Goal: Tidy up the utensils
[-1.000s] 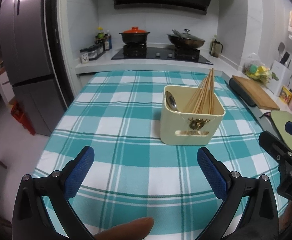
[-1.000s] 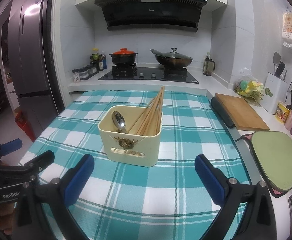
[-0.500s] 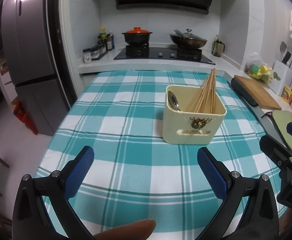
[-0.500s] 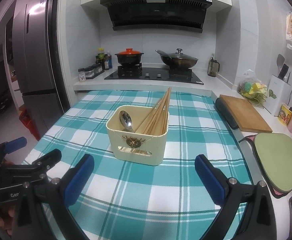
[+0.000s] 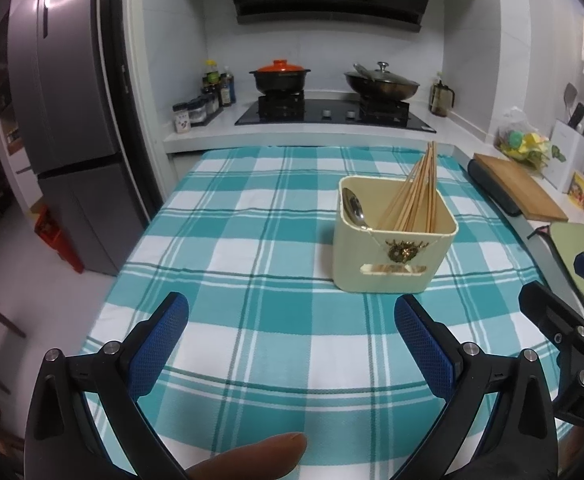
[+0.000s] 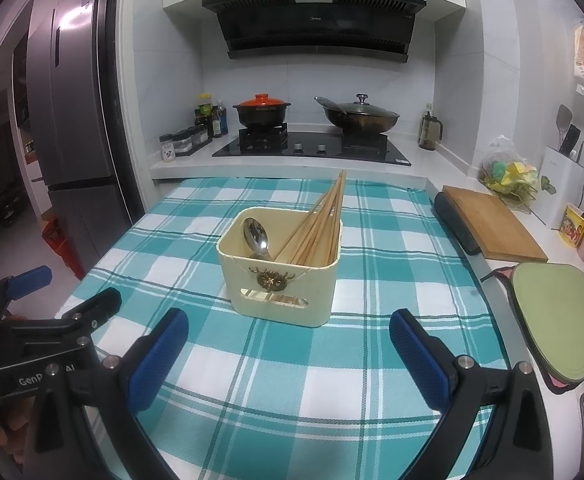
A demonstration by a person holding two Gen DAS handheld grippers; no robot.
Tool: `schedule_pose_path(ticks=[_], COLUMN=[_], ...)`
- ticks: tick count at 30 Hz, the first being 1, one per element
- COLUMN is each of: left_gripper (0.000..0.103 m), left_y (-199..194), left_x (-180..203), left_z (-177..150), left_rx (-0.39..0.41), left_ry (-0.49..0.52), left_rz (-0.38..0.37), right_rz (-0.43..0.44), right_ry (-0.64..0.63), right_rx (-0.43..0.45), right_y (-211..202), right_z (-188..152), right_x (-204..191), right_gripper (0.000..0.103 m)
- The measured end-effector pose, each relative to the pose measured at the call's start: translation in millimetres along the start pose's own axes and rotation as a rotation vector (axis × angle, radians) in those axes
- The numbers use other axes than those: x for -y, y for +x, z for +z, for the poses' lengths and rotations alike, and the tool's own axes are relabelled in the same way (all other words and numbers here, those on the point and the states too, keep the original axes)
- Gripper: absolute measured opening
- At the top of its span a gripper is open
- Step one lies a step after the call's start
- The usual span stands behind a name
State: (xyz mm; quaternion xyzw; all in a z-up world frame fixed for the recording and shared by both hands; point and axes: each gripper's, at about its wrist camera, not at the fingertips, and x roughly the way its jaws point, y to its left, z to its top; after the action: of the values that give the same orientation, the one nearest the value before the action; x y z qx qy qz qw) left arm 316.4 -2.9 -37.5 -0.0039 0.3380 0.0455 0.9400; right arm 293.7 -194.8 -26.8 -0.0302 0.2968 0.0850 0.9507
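Note:
A cream utensil holder (image 5: 391, 252) stands on the teal checked tablecloth (image 5: 252, 248); it also shows in the right wrist view (image 6: 282, 284). It holds a metal spoon (image 5: 353, 208) and several wooden chopsticks (image 5: 415, 196), seen too in the right wrist view as spoon (image 6: 256, 236) and chopsticks (image 6: 319, 224). My left gripper (image 5: 292, 340) is open and empty, near the table's front edge, short of the holder. My right gripper (image 6: 288, 356) is open and empty, just in front of the holder. Each gripper shows at the edge of the other's view.
A wooden cutting board (image 6: 491, 224) and a green mat (image 6: 559, 320) lie on the counter to the right. A stove with an orange-lidded pot (image 6: 262, 110) and a wok (image 6: 357, 118) stands behind. A fridge (image 5: 64, 120) is at left.
Both grippers have drawn back and risen a little; the holder looks slightly farther away. Both stay open and empty.

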Motion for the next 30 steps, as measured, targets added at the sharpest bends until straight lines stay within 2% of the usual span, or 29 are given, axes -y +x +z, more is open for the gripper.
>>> schedule_pose_path(ticks=[30], left_gripper=[0.103], left_y=[-0.8], left_x=[1.5], left_z=[1.1], left_rx=[-0.001], left_ry=[0.0], left_rz=[-0.008], right_rz=[0.013], right_ry=[-0.009], right_rx=[-0.007], right_y=[0.0], right_z=[1.5], right_x=[-6.7], right_gripper=[0.102])
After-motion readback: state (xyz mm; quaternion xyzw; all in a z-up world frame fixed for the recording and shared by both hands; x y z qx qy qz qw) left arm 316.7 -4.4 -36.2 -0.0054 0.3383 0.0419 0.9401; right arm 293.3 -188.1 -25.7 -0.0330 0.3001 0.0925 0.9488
